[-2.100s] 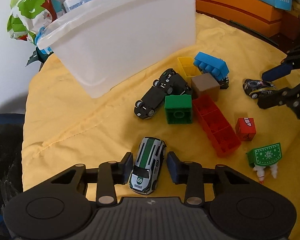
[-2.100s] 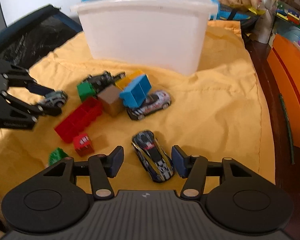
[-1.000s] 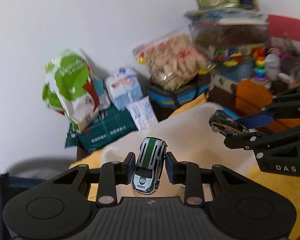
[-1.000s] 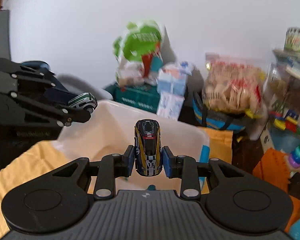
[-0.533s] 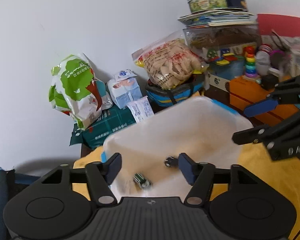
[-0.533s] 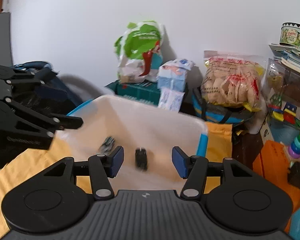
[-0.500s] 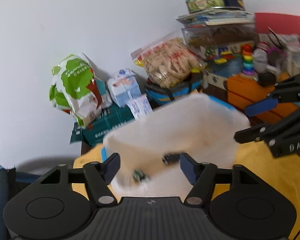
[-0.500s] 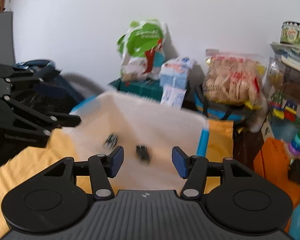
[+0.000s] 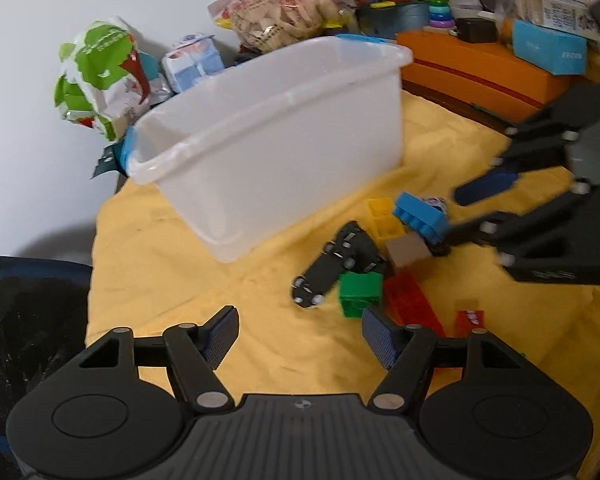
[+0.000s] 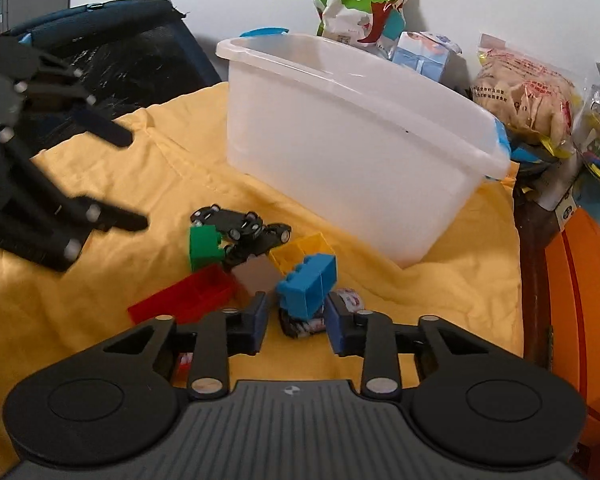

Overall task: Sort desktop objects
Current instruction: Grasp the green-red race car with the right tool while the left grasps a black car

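My right gripper (image 10: 296,322) is low on the yellow cloth (image 10: 140,280), jaws closing around a white toy car (image 10: 306,326) that lies under a blue brick (image 10: 308,284). A sliver of cloth still shows between the left pad and the car. My left gripper (image 9: 300,334) hangs open and empty over bare cloth, short of a black toy car (image 9: 332,264) and a green brick (image 9: 360,292). A long red brick (image 9: 414,308), a brown block (image 9: 408,248) and a yellow brick (image 9: 384,216) crowd the same pile. The white bin (image 9: 276,152) stands behind it.
Snack bags (image 9: 100,76) and packets line the wall behind the bin. An orange box (image 9: 480,76) and toy clutter sit at the right. A small red block (image 9: 470,318) lies near my left gripper. A black chair (image 10: 112,56) stands beyond the cloth's left side.
Both toy cars dropped from the grippers into the bin. Both grippers then came down from above the bin to the pile on the cloth, and the right jaws narrowed around the white car.
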### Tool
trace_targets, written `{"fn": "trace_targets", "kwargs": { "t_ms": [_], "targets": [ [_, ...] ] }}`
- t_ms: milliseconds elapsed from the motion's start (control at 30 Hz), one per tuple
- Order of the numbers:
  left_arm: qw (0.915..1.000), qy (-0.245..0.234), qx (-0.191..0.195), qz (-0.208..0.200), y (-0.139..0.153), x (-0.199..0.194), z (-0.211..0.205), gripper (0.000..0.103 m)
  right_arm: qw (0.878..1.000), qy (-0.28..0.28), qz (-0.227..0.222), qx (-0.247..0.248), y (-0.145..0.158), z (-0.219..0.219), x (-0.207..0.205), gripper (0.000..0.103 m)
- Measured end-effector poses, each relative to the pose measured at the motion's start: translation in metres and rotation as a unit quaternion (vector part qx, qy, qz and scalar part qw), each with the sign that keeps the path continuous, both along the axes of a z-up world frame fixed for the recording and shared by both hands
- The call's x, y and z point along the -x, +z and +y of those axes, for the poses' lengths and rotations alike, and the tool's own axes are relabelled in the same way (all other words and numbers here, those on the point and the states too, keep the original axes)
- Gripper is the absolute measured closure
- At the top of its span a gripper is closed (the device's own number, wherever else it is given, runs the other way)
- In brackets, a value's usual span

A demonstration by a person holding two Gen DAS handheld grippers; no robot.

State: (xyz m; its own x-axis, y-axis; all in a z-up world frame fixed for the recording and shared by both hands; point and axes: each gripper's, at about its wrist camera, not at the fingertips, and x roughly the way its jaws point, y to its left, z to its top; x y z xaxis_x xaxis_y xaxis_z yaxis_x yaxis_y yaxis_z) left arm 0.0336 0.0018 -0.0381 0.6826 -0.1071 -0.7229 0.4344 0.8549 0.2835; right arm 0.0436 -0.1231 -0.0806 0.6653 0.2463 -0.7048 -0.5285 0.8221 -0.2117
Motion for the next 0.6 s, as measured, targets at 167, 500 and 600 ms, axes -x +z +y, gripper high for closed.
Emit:
{"fn": "trace_targets", "kwargs": {
  "t_ms": [167, 500, 600],
  "targets": [
    [0.9998, -0.019, -0.002, 0.002, -0.004, 0.005, -0.008, 0.031, 1.0, -0.009, 0.004, 0.023, -0.015, 0.005, -0.015, 0.083],
    [0.999, -0.043, -0.013, 0.005, -0.014, -0.001, -0.015, 0.031, 0.992, -0.07, 0.062, -0.08, -0.01, -0.039, -0.004, 0.093],
    [0.9949, -0.082, -0.055, -0.023, -0.02, -0.013, -0.016, 0.031, 0.996, -0.063, 0.042, -0.053, -0.007, -0.036, 0.002, 0.087]
  ]
}}
